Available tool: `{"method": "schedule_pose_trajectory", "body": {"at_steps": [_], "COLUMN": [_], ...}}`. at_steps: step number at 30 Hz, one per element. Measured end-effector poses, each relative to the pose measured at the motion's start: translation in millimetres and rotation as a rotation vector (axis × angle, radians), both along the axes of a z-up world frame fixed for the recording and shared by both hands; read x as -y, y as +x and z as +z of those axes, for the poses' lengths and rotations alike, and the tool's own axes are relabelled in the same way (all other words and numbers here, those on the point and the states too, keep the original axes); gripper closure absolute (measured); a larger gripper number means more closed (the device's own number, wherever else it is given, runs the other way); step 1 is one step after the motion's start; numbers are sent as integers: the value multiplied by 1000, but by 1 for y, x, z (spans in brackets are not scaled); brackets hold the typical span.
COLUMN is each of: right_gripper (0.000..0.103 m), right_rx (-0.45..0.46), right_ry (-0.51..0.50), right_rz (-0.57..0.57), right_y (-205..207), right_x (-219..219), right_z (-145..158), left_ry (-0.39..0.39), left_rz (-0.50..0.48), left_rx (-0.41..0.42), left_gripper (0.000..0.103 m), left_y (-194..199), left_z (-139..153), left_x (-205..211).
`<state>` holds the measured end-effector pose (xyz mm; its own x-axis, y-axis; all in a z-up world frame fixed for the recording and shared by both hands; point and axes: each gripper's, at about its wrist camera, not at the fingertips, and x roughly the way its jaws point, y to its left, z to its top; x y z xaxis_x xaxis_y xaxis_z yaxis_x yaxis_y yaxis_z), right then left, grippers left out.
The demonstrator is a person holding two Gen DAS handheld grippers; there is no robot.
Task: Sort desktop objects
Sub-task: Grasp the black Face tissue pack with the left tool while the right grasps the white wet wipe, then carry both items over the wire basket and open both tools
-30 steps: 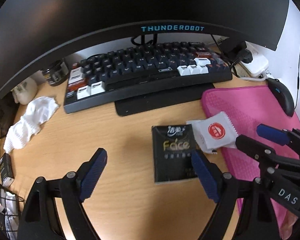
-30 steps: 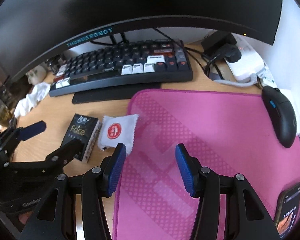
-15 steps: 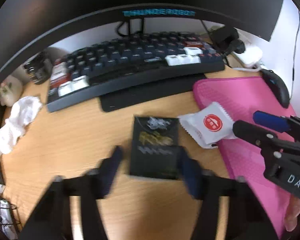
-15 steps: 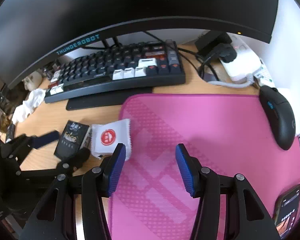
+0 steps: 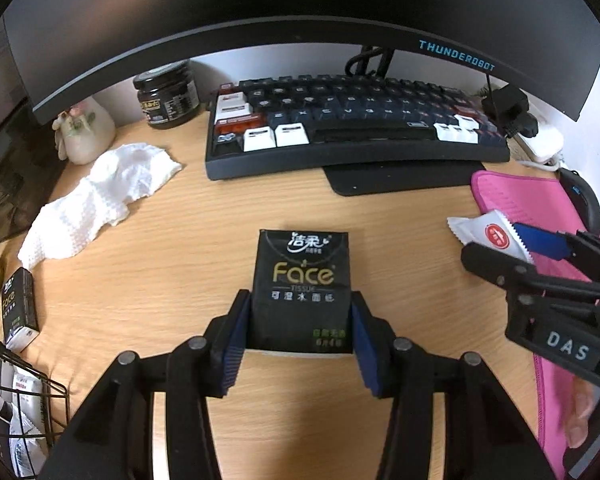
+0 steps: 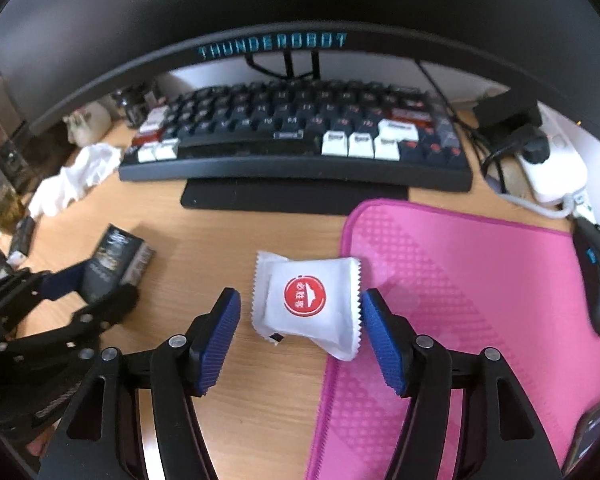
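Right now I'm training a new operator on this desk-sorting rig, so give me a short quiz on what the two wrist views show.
1. True or false: the left gripper is closed on the black tissue pack.
2. What lies between the right gripper's jaws? A) black mouse B) white sachet C) jar
3. Fill in: the white sachet lies partly on the ______ mat.

Key: 1 true, its pads press the pack's sides. 2 B, with the pads not clamped on it. 3 pink.
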<state>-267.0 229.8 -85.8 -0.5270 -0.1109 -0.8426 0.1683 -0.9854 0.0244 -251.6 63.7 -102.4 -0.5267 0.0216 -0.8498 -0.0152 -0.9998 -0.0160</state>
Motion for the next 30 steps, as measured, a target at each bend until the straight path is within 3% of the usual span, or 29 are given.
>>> {"method": "schedule_pose_trajectory", "body": {"at_steps": [2,5,15,30], "right_gripper": [40,64,73,73], "right_rx": [-2,-13,-10,-134], "right_ry": [16,60,21,-25], "right_rz": [-17,-30,-16,49], "right_y": [-1,0,11,88], "right_x": [0,2,4,35], "right_z": [-1,0,10,83], "left_ry": [-2,0,-15,0], "left_rz": [2,3,9,15], "left_rx": [-1,-1,10,-106], "left_gripper": [50,50,50,50], "left_y": [4,4,8,82], "left_z": [1,2,9,73], "left_x": [5,5,0,10]}}
